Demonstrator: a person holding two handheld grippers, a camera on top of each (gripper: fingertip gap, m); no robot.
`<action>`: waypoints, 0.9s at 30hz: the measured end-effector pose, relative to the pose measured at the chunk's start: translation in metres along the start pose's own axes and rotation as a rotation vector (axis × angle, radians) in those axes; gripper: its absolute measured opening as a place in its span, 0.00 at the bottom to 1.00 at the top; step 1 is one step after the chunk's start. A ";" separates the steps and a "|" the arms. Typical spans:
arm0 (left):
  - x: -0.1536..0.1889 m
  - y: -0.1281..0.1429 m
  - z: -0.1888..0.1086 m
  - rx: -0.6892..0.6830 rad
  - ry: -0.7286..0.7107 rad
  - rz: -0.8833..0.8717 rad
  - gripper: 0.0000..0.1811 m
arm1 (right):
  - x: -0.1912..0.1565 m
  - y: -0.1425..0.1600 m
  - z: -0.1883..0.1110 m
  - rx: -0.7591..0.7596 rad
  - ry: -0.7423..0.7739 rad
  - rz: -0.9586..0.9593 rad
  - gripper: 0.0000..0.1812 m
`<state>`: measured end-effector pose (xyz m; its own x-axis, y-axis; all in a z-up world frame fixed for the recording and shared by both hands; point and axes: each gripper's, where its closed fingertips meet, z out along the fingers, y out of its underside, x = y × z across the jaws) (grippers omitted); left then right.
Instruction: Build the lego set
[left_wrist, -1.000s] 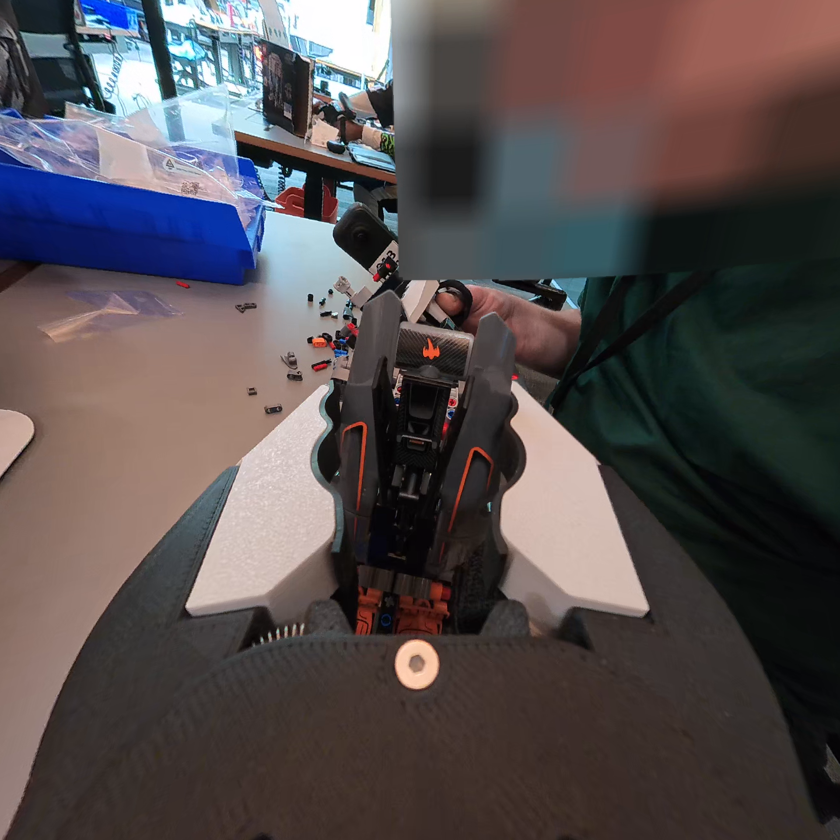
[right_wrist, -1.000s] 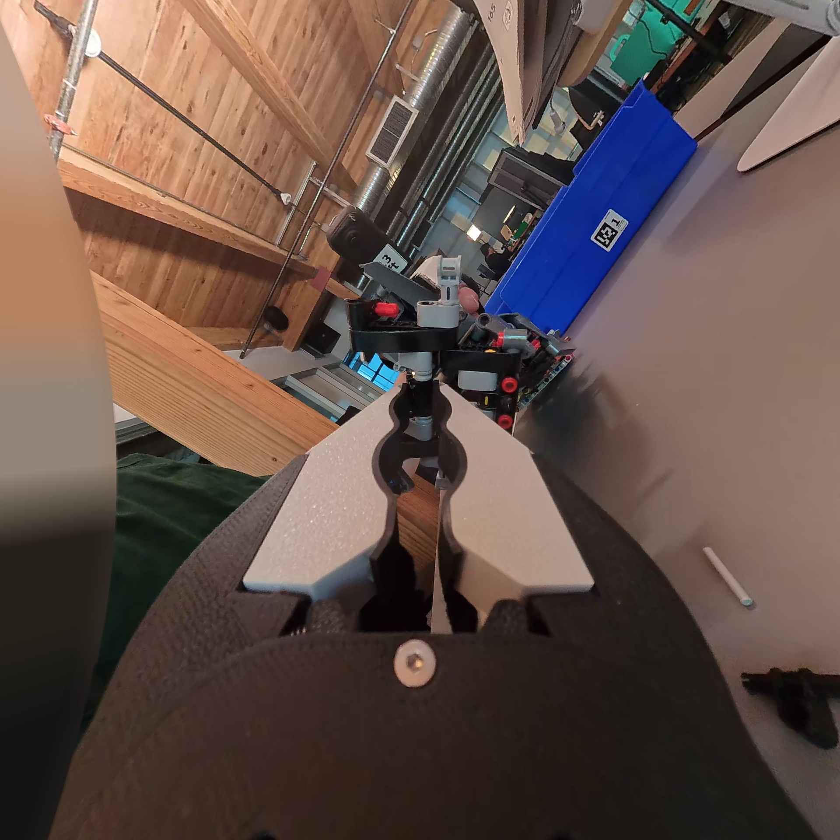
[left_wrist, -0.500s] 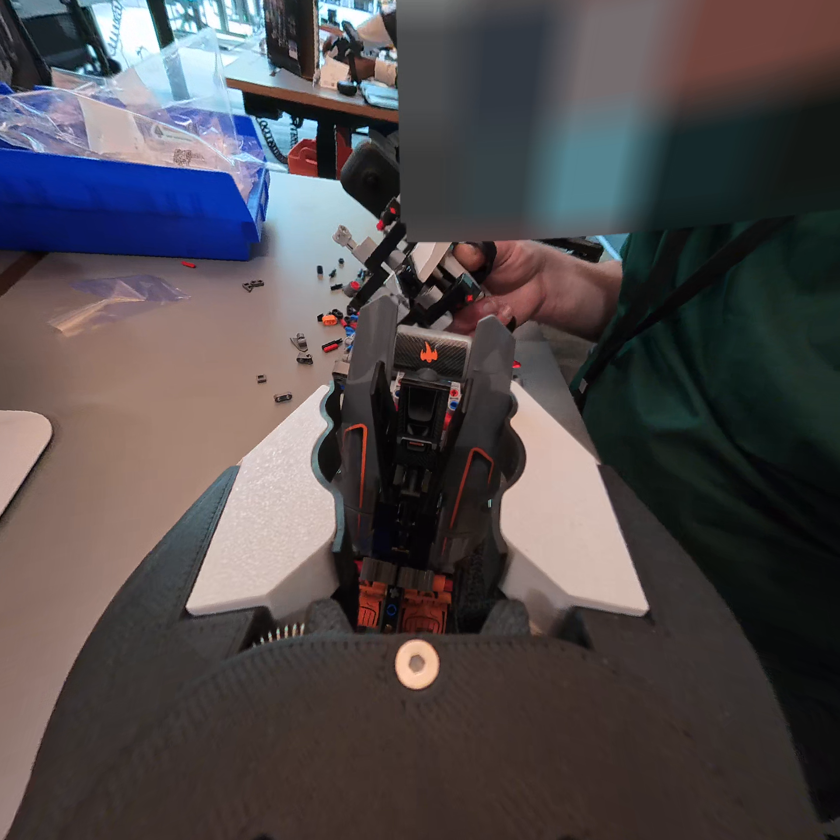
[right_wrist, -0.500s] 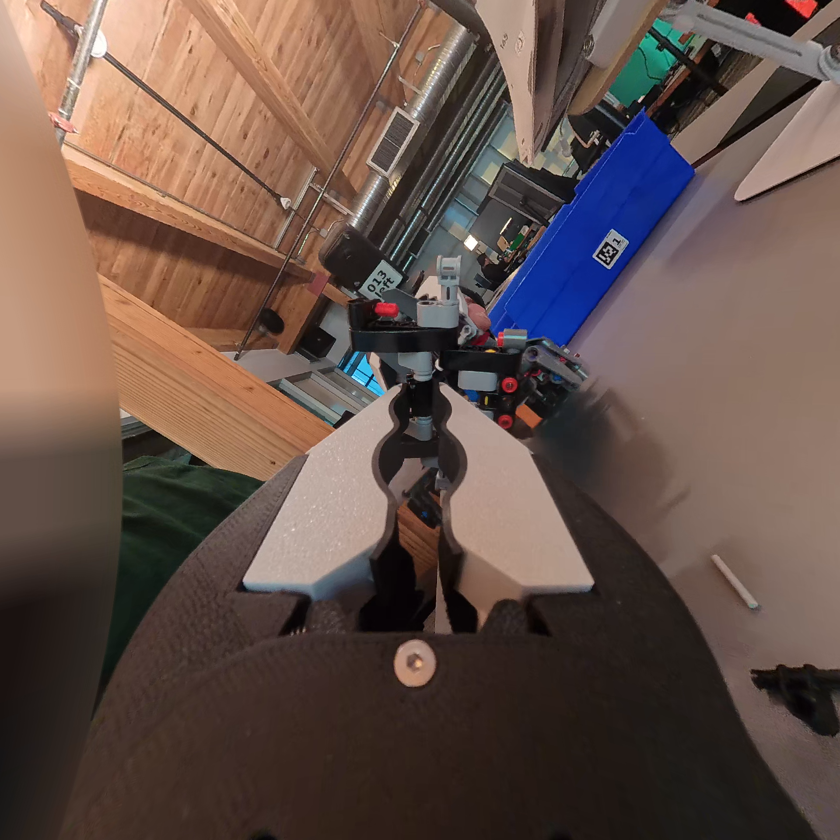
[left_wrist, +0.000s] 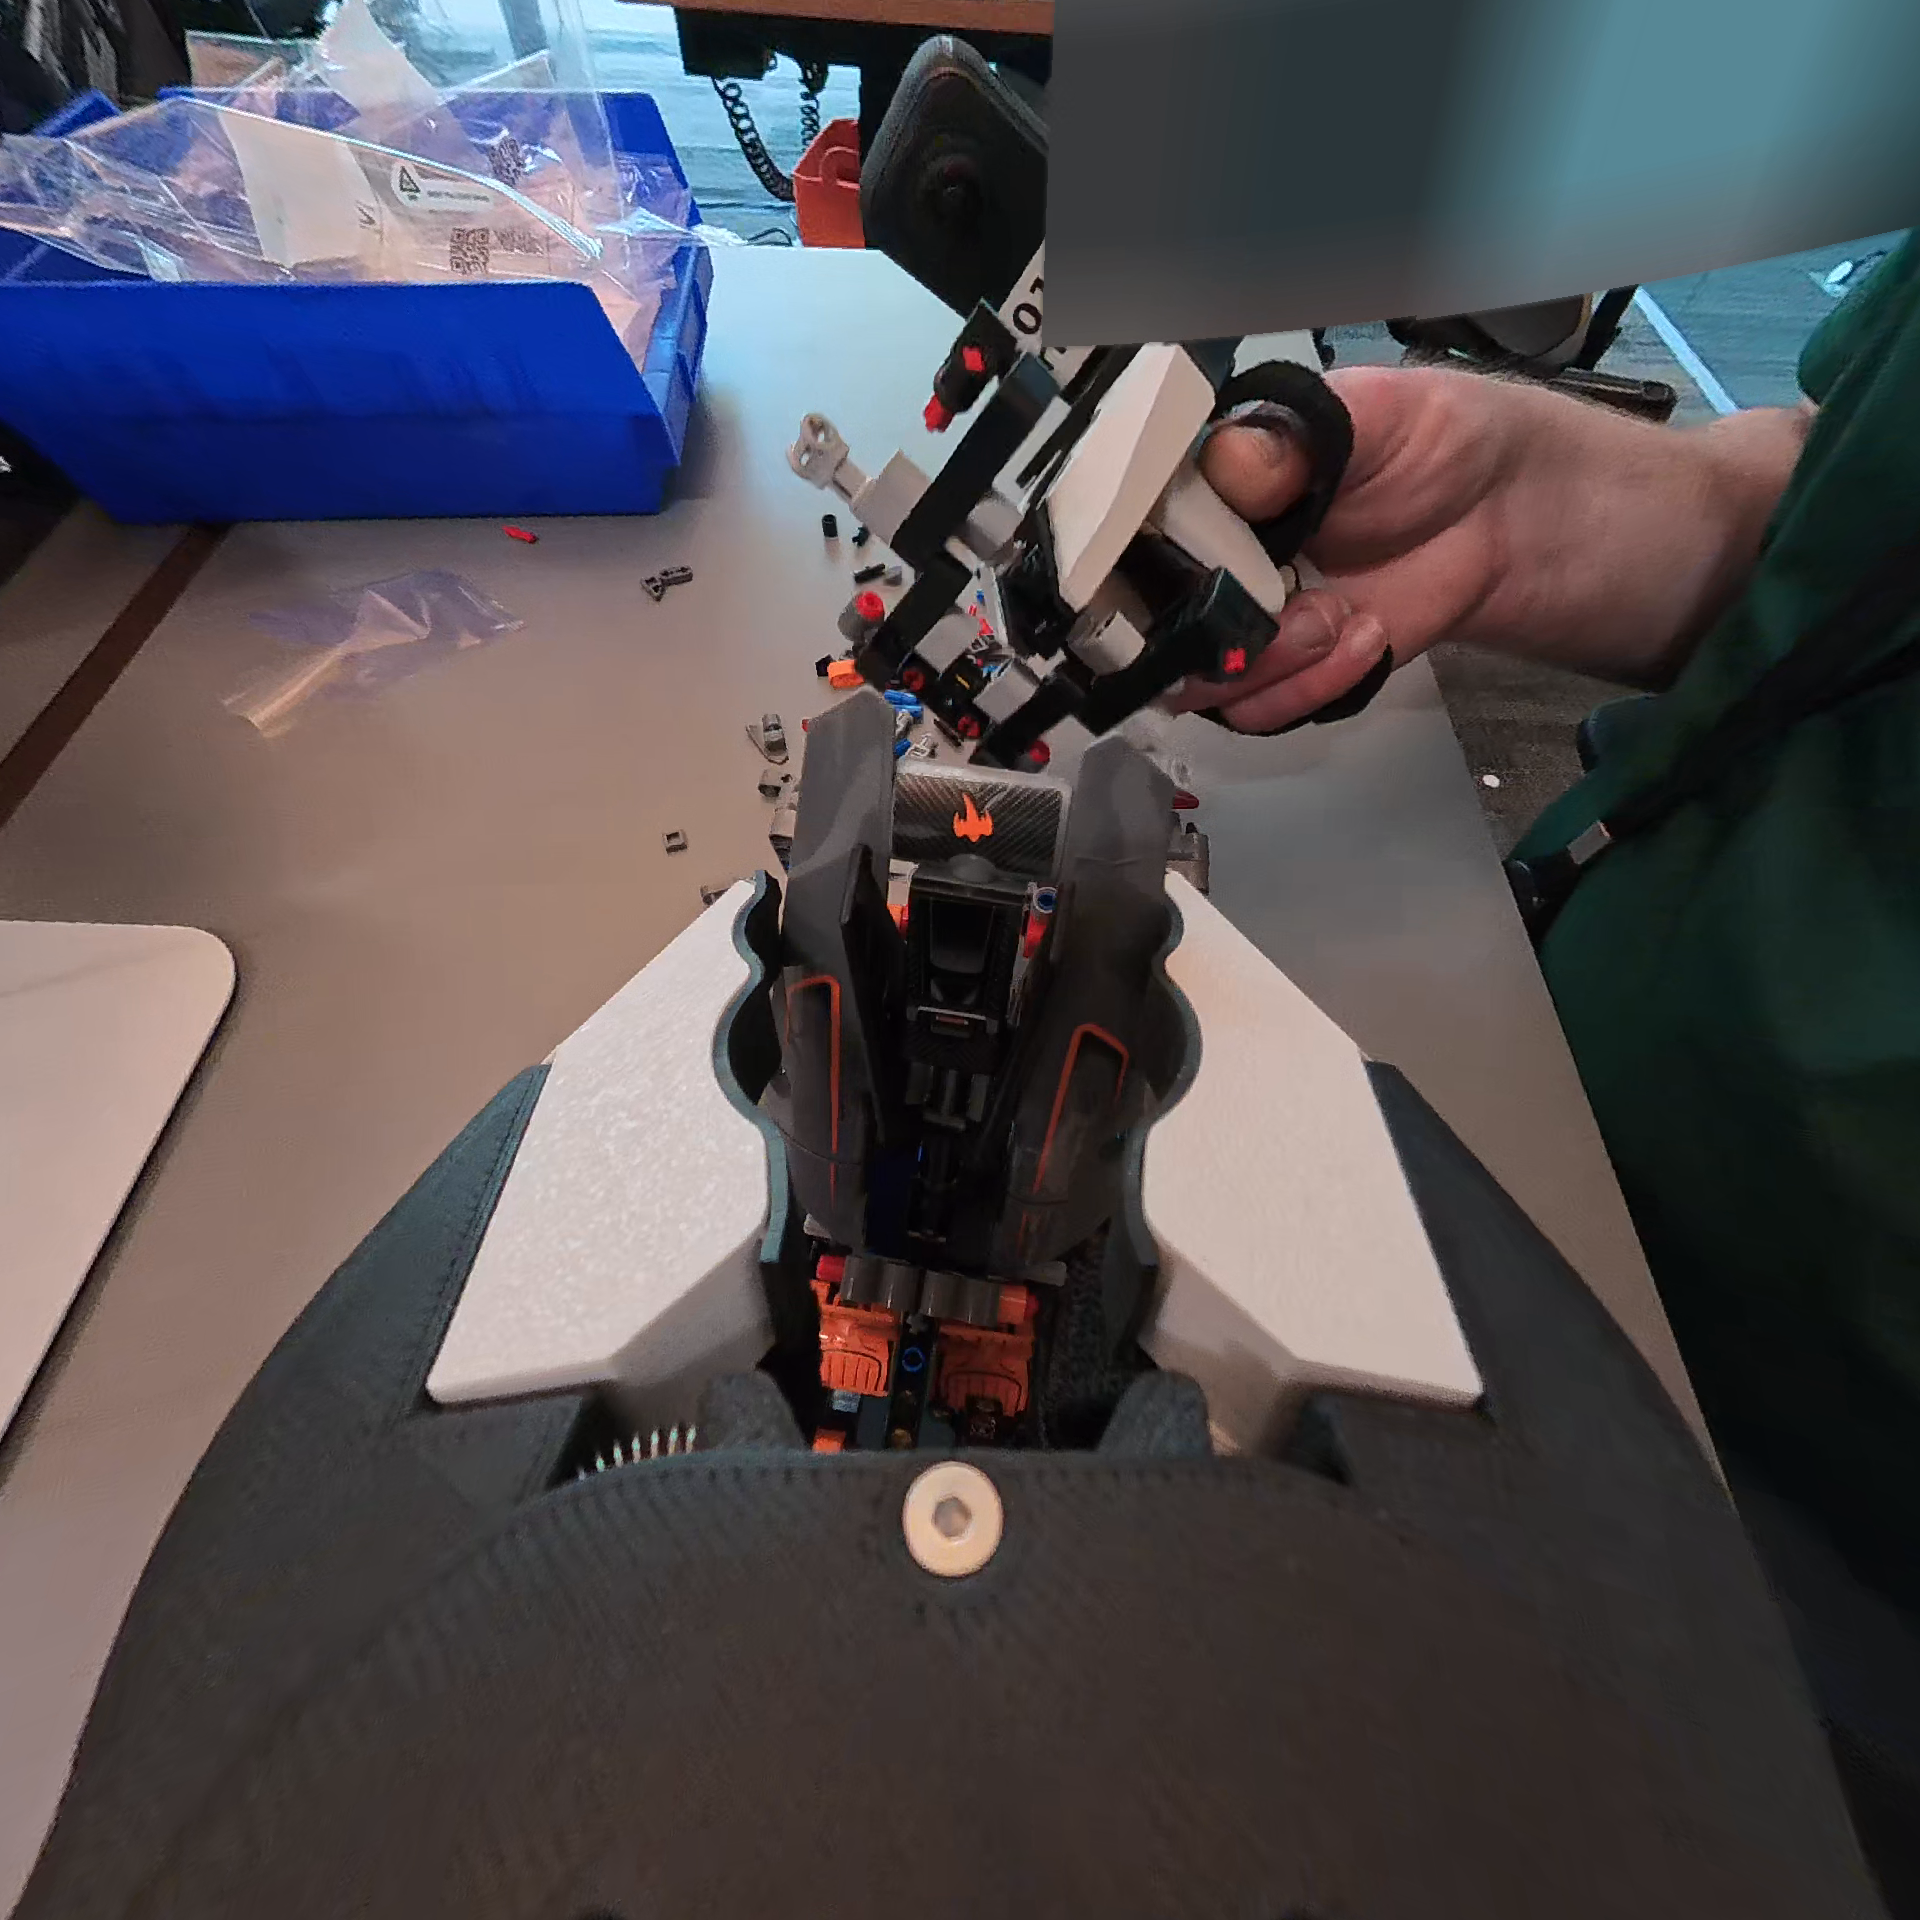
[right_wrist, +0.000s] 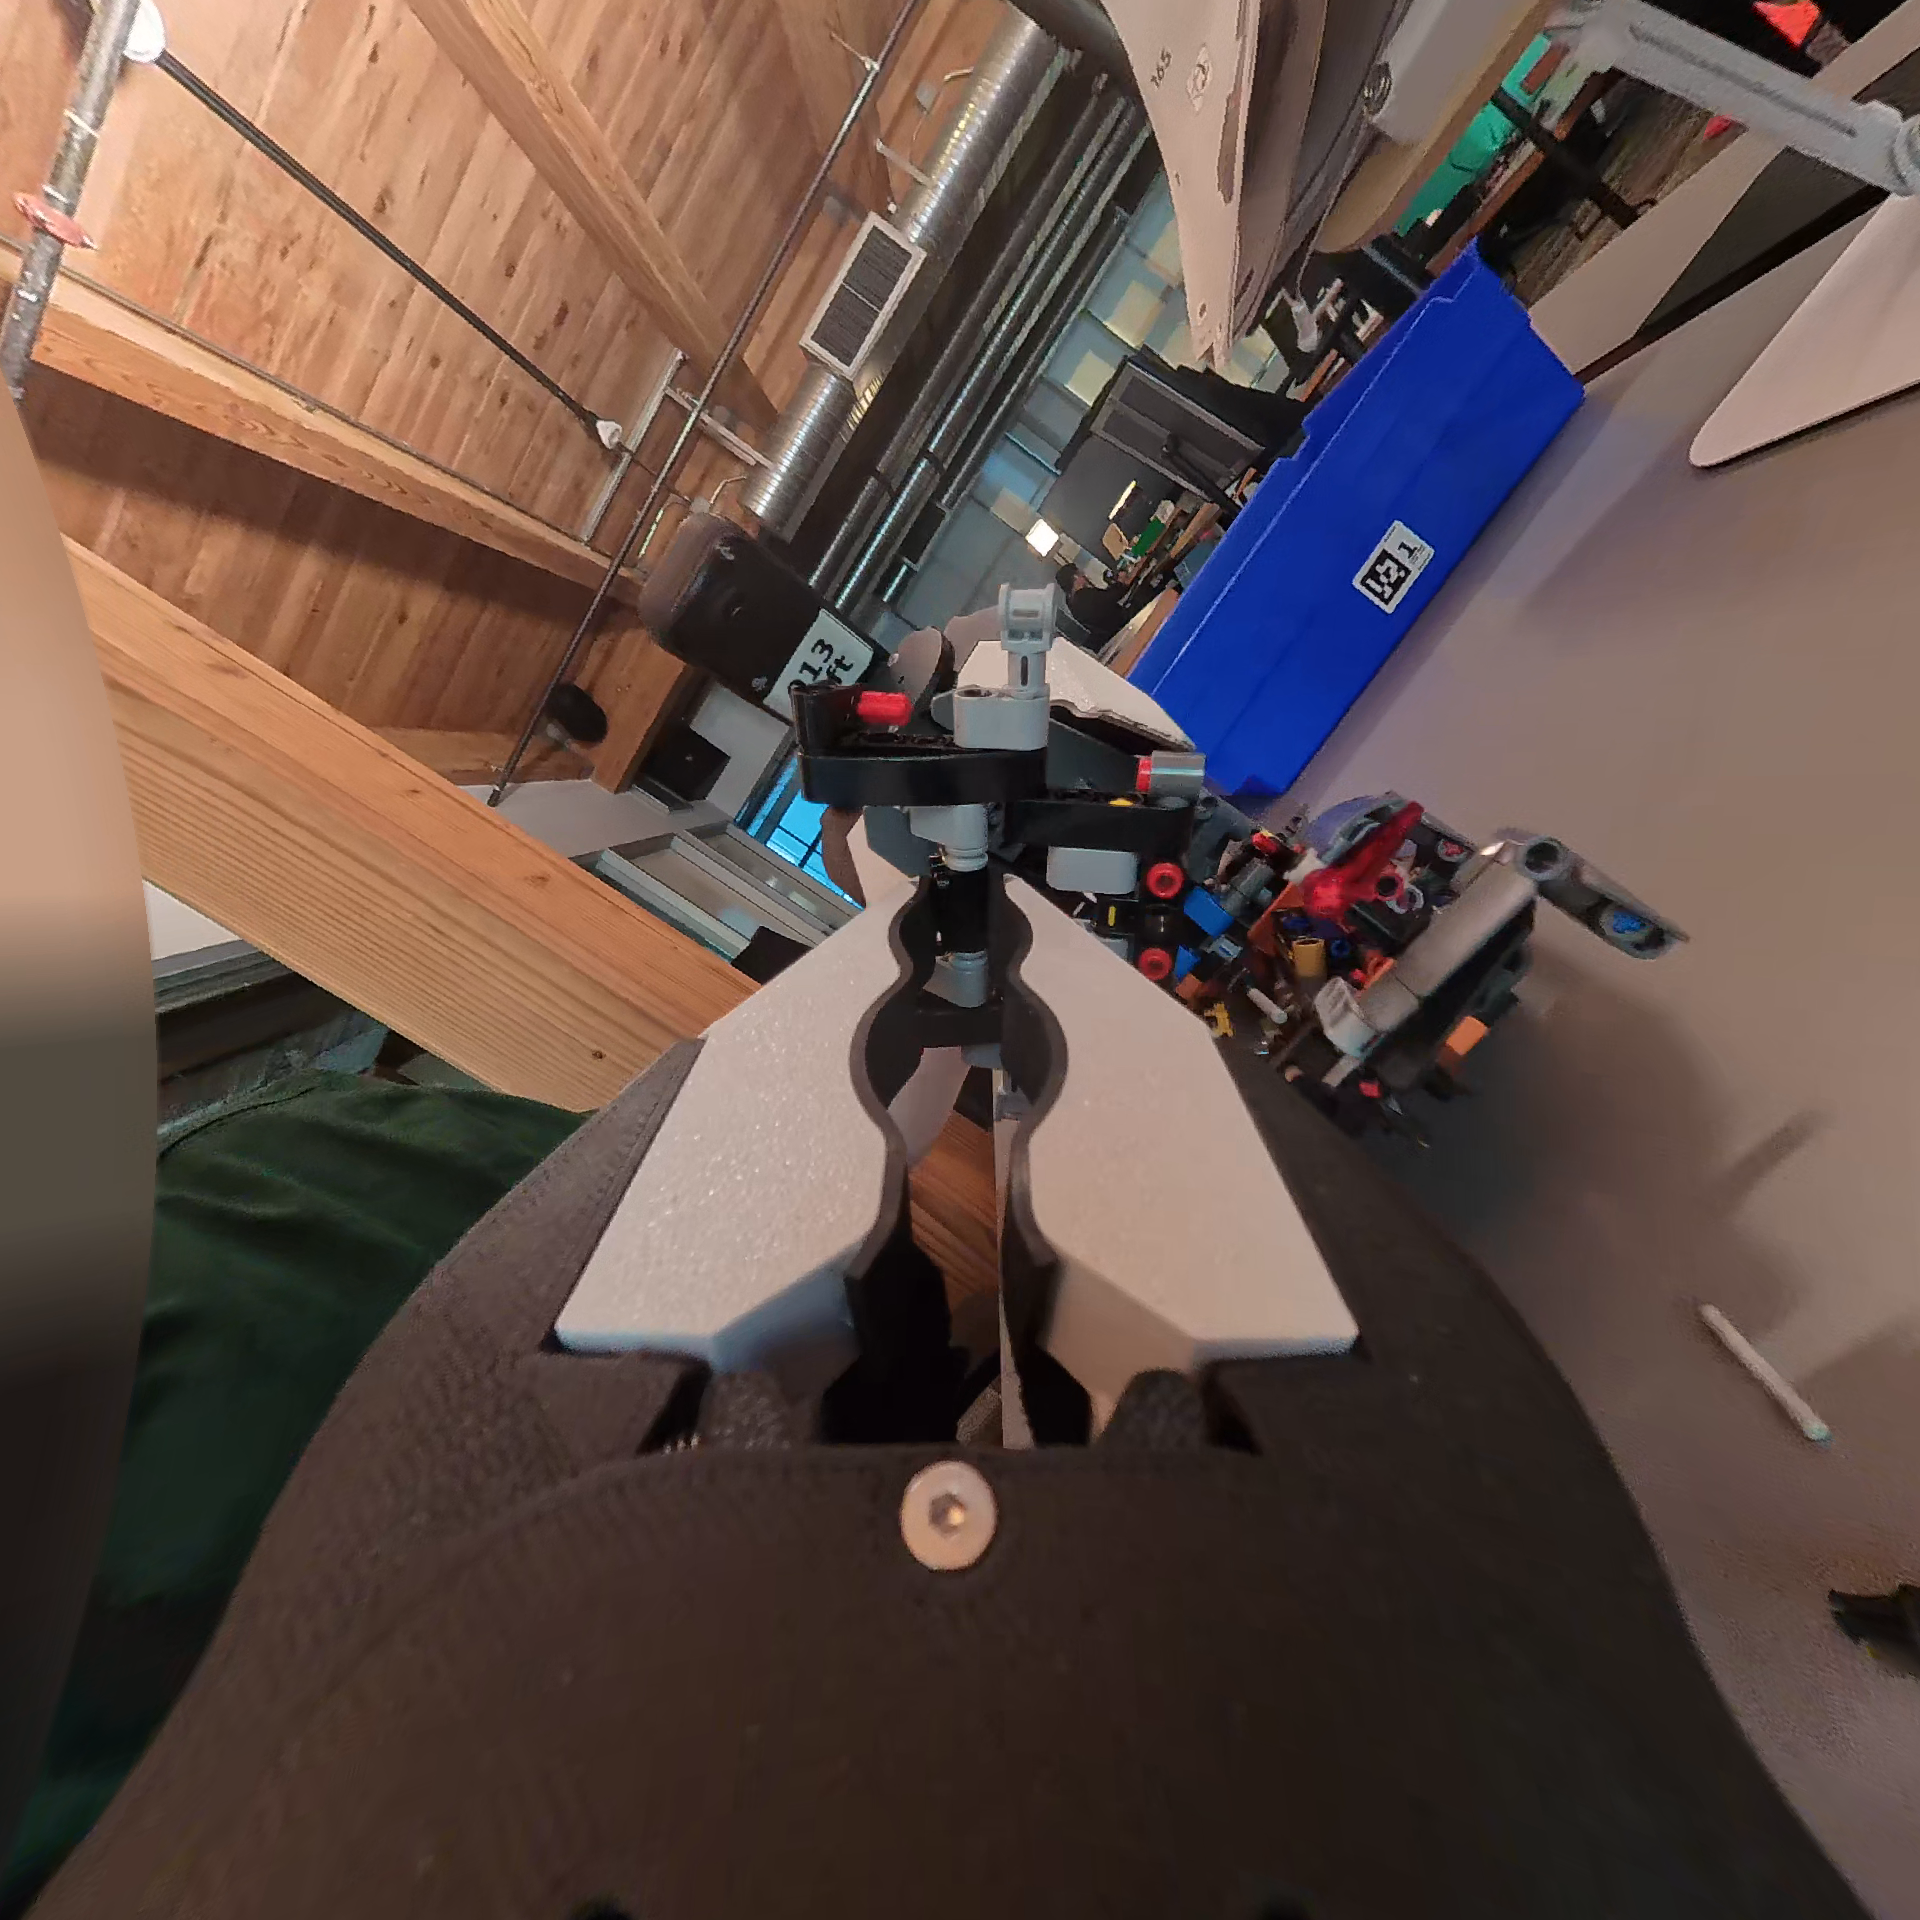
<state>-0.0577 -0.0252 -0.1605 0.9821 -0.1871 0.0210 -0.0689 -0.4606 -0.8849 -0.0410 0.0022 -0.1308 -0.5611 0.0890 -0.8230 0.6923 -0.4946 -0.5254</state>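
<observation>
now left gripper (left_wrist: 961, 914) clamping grey-orange lego car (left_wrist: 961, 1039) (nose up), right gripper (right_wrist: 961, 935) pinching black-grey lego frame (right_wrist: 987, 758)

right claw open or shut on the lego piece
Shut: the right claw has its white fingers pinched on the black and grey lego subassembly.

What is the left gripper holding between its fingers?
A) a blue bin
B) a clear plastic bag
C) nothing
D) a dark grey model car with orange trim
D: the left gripper is closed around the grey-and-orange car, while the bag and the bin lie on the table.
</observation>
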 end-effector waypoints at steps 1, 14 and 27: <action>0.000 -0.001 0.002 0.000 -0.006 0.005 0.37 | 0.001 0.002 0.003 -0.009 0.009 0.000 0.03; -0.001 0.009 0.016 -0.107 -0.099 0.102 0.36 | 0.029 0.017 0.022 -0.110 0.201 -0.082 0.03; 0.000 0.027 0.043 -0.236 -0.107 0.175 0.36 | 0.048 0.022 0.008 -0.132 0.267 0.017 0.03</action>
<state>-0.0523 -0.0001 -0.2043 0.9636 -0.1951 -0.1827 -0.2655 -0.6206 -0.7378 -0.0559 -0.0113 -0.1804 -0.4220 0.3149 -0.8502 0.7632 -0.3827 -0.5206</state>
